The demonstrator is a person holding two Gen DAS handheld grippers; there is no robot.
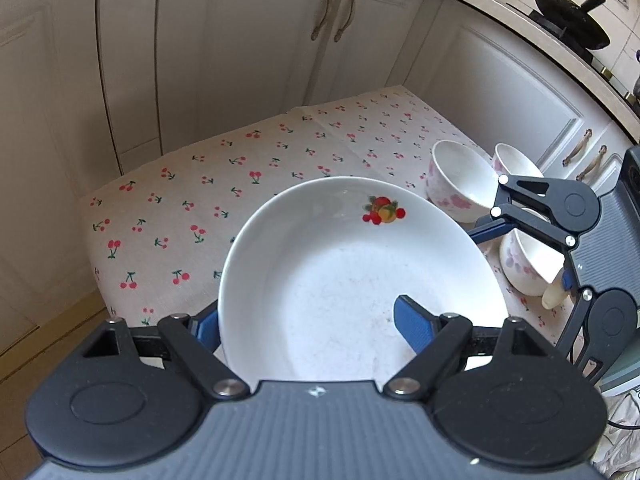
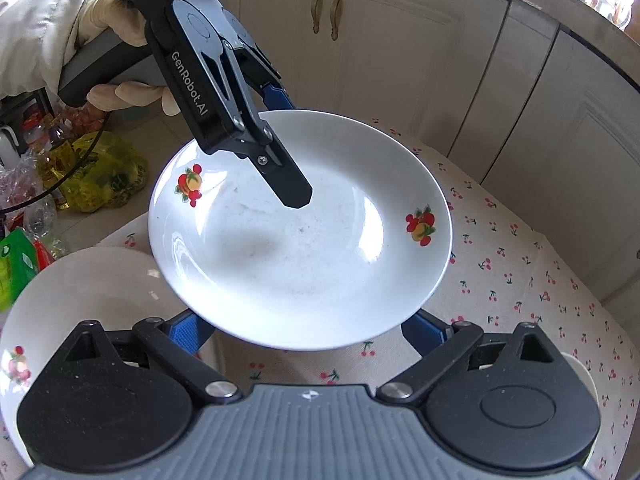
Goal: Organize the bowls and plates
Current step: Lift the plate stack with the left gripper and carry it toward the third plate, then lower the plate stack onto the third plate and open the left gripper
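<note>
A white deep plate (image 1: 344,280) with fruit decals hangs tilted above the cherry-print tablecloth (image 1: 192,200). My left gripper (image 1: 308,320) is shut on its rim, one blue pad inside the dish and the other behind its left edge. In the right wrist view this plate (image 2: 304,248) fills the middle, and the left gripper (image 2: 290,152) reaches in from the upper left with a black finger over it. My right gripper (image 2: 306,330) stands open, both fingertips hidden under the plate's near rim. A second fruit-decal plate (image 2: 92,280) lies on the table below.
Three white bowls with pink flowers (image 1: 456,180) (image 1: 516,160) (image 1: 524,264) stand at the table's right side, by the right gripper (image 1: 520,256). Cabinet doors (image 1: 248,40) close in behind the table. A black wok (image 1: 572,16) sits on the counter. Bags and bottles (image 2: 100,176) crowd the floor.
</note>
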